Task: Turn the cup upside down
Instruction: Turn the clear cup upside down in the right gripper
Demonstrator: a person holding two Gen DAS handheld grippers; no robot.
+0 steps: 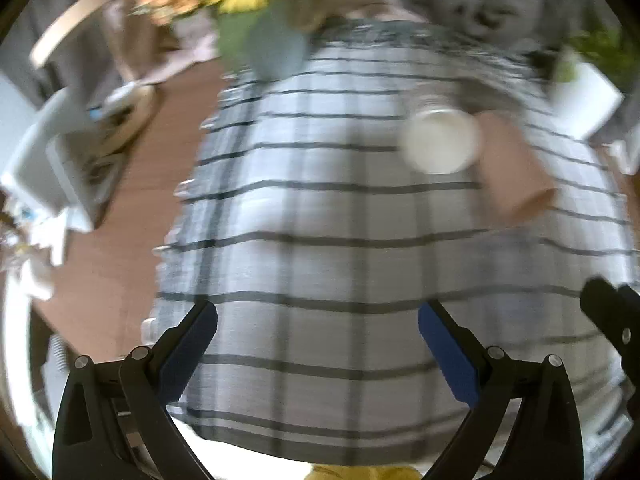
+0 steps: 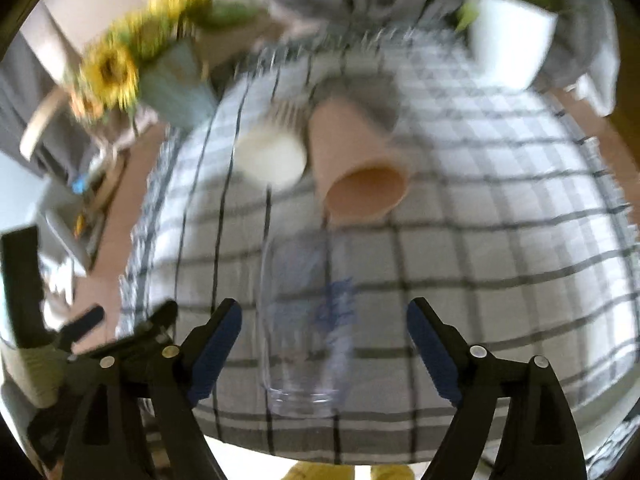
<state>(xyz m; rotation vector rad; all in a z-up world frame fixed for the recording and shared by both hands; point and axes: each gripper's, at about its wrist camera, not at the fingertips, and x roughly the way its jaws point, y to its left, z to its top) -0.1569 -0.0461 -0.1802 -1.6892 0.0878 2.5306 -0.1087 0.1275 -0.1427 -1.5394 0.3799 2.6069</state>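
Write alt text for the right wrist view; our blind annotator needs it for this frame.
A clear plastic cup stands on a grey-checked tablecloth between the open right gripper's blue-padded fingers, untouched. Behind it stand a pink tapered cup and a white cup, with a sunflower pot far left; the image is motion-blurred.

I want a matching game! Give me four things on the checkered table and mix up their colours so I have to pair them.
Things:
1. cup between the right gripper's fingers
2. cup standing farther back, on the right
3. cup beside it, on the left
4. flower in the vase

Colours:
A. yellow
B. see-through
C. white
D. pinkish tan

Pairs: 1-B, 2-D, 3-C, 4-A
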